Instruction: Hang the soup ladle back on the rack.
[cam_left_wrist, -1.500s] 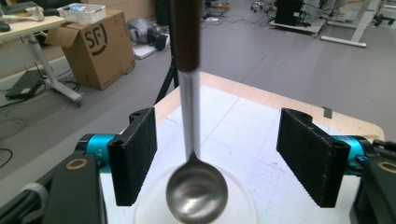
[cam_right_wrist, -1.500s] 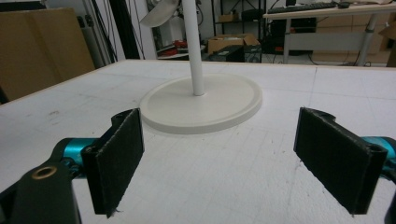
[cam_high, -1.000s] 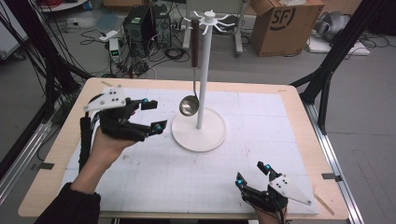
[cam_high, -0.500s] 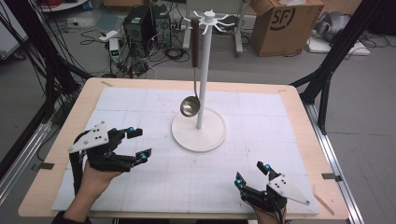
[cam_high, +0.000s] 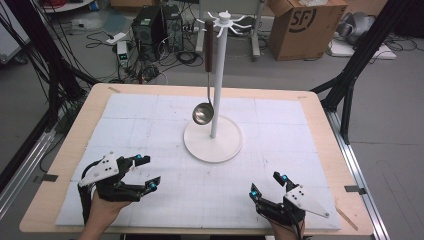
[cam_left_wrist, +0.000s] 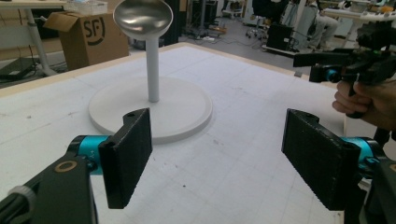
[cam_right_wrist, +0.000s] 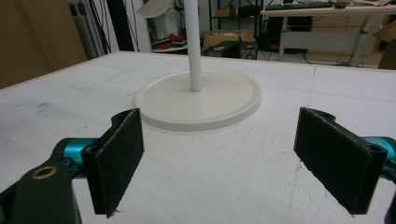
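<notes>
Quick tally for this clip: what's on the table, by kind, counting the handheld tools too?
Stand: 1
Ladle, hanging on the stand: 1
Mat: 1
Tools: 2, left tool and right tool, both open and holding nothing
Total: 5

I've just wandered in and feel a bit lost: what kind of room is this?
Probably a lab or workshop rather than a kitchen. A ladle hangs from a white stand on a gridded table, while computer towers, tangled cables and a cardboard box sit on the floor behind.
</notes>
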